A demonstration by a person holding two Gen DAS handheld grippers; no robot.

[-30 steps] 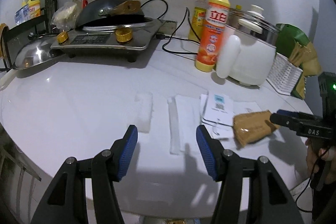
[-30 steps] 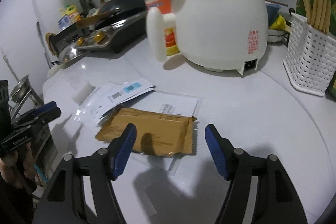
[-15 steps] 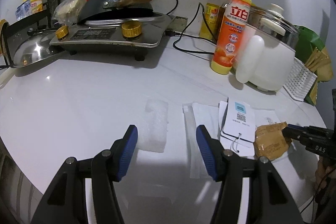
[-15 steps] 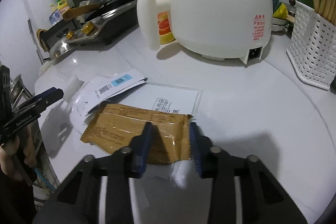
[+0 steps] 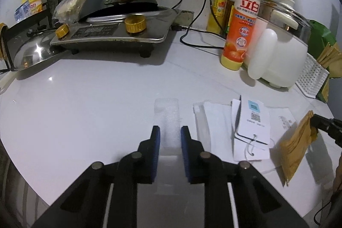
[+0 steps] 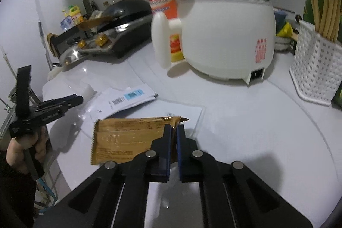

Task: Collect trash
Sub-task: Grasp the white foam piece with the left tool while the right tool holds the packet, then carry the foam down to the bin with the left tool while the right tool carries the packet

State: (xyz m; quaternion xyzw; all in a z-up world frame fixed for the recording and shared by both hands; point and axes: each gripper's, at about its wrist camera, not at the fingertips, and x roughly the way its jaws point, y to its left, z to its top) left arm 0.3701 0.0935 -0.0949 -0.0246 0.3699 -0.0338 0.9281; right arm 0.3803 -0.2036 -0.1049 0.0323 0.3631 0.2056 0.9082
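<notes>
My right gripper (image 6: 173,131) is clamped on the brown wrapper (image 6: 128,138), lifted off the table (image 6: 245,121). My left gripper (image 5: 170,134) is squeezed around the white foam piece (image 5: 167,116), left of the paper tags (image 5: 252,121).

White surface (image 5: 85,104) carries a steel stove (image 5: 111,35) at the back left with a dark wok (image 5: 115,3) on top. Orange detergent bottle (image 5: 242,20) stands just beside a white electric pot (image 6: 226,35). White perforated basket (image 6: 316,74) holds chopsticks (image 6: 325,8), upright.
</notes>
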